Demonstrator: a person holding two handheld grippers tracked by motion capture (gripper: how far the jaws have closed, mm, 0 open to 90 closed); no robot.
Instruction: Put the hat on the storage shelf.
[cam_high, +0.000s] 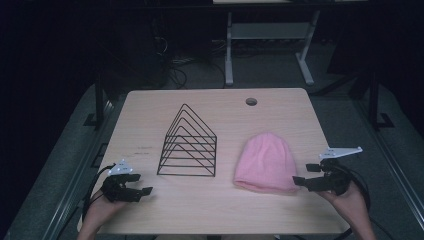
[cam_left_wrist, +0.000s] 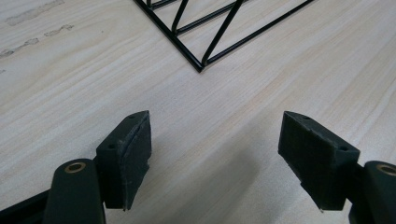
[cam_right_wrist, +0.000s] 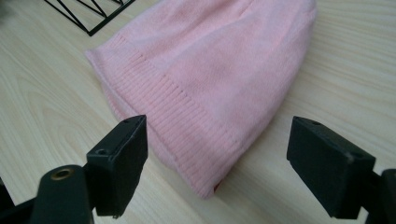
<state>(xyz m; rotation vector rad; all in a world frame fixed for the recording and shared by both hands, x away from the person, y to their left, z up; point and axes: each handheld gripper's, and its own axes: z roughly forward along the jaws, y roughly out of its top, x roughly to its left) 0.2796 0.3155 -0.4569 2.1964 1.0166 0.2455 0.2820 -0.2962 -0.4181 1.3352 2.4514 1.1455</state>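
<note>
Right tool (cam_high: 301, 176) open, aimed at the pink hat's (cam_high: 265, 162) ribbed brim.
Hat lies flat on the desk (cam_high: 210, 210), brim nearest that tool; left tool (cam_high: 141, 184), also open, sits by the wire rack (cam_high: 189, 145).

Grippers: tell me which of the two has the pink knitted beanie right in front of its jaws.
The right gripper: its open jaws face the ribbed hem of the pink knitted beanie. The left gripper, also open, faces bare wooden table near the black wire rack.

One pink hat (cam_high: 265, 162), one black wire rack (cam_high: 188, 144), two tongs, one table (cam_high: 150, 107).
</note>
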